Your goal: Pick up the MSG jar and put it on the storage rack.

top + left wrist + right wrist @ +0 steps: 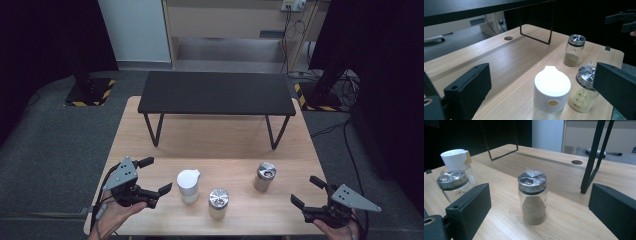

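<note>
Three containers stand along the front of the wooden table (220,142). A white-capped bottle (188,185) is on the left, and a metal-lidded glass shaker (218,202) with pale yellow powder (584,98) stands in the middle. A second shaker (264,176), holding brown powder (533,210), is on the right. My left gripper (156,175) is open just left of the white-capped bottle (552,92), which stands ahead between its jaws, untouched. My right gripper (306,191) is open to the right of the brown-powder shaker (533,197), aimed at it, with a gap on both sides.
A low black bench (216,92) on thin metal legs stands on the far half of the table. A cable hole (508,38) is set into the tabletop. Stand bases with yellow-black stripes (90,92) and cables lie on the grey floor beyond.
</note>
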